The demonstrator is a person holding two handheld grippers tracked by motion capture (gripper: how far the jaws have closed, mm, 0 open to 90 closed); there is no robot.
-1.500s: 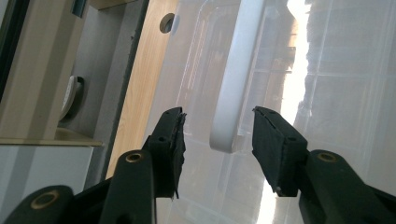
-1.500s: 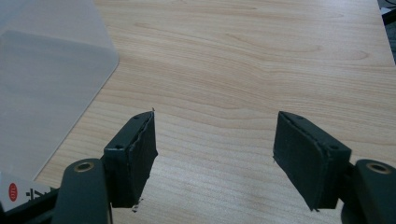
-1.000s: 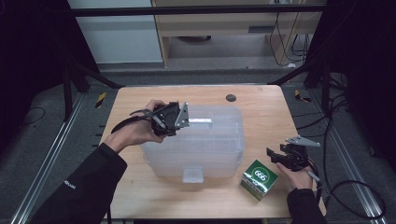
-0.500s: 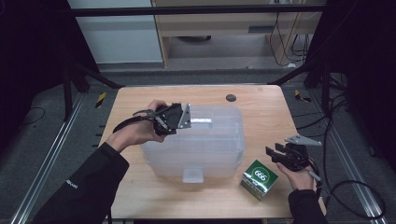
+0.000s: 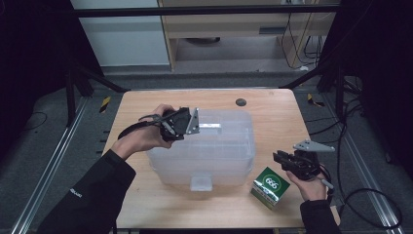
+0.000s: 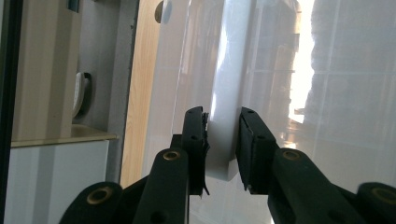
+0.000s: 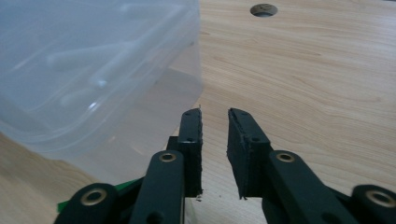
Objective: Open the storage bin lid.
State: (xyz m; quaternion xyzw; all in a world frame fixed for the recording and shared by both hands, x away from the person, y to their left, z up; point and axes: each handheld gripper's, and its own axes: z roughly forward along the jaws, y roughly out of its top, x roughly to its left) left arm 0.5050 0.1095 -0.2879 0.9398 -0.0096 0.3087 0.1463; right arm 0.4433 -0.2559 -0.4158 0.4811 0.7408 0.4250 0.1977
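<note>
We see a light wooden desk [image 5: 272,105] on a dim grey floor [image 5: 44,146], a pale wooden cabinet [image 5: 234,29] beyond its far edge, cables [image 5: 360,146] trailing at right.

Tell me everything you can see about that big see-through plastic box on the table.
The plastic box is a large, milky translucent tub with rounded corners, sitting in the middle of the wooden table. A lid covers it, with a raised handle bar on top and a clip latch on the near side. The left gripper has its jaws around the handle. A green carton stands just off its near right corner; the right gripper waits beside it, jaws empty.
</note>
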